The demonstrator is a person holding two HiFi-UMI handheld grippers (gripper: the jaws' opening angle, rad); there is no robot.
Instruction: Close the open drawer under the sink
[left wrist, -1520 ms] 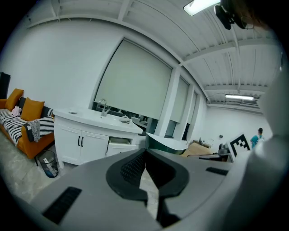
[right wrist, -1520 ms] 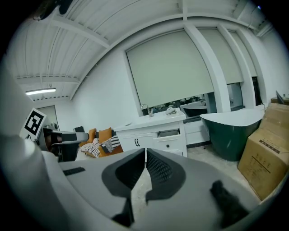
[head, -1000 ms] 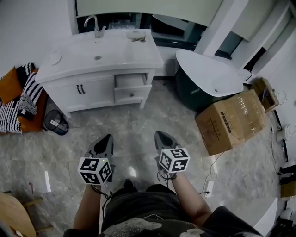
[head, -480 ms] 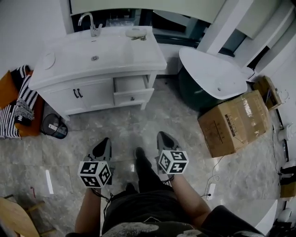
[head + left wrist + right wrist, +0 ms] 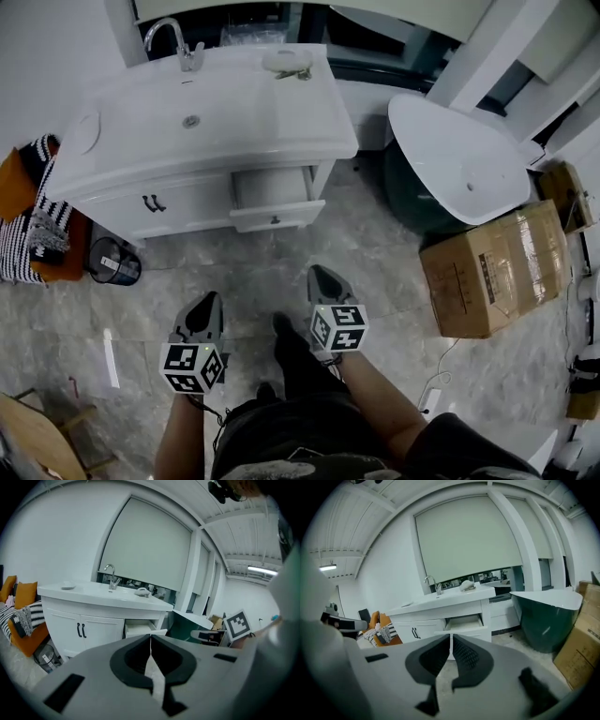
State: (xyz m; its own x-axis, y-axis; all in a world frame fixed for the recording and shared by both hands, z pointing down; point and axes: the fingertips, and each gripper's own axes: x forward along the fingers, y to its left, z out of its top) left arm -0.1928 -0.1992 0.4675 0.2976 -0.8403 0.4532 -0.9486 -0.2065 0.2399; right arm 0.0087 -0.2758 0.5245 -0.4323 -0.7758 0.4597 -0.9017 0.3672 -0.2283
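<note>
The white sink cabinet [image 5: 178,202] stands ahead, and its drawer [image 5: 277,214] at the right under the countertop is pulled out. The same open drawer [image 5: 143,629] shows just above the jaws in the left gripper view, and as a white open box [image 5: 464,623] in the right gripper view. My left gripper [image 5: 208,305] and right gripper [image 5: 319,277] hover side by side over the floor, well short of the cabinet and pointing at it. Both have their jaws pressed together, with nothing between them. The right gripper lines up roughly with the drawer.
A dark green tub with a white top [image 5: 459,159] stands right of the cabinet, and a cardboard box [image 5: 497,267] lies in front of it. An orange cushion with striped cloth [image 5: 28,216] and a black bin [image 5: 112,262] sit at the left. A foot [image 5: 286,337] is between the grippers.
Both grippers have moved forward towards the cabinet, which now looks nearer and larger. A foot has stepped forward between them. The jaws stayed shut.
</note>
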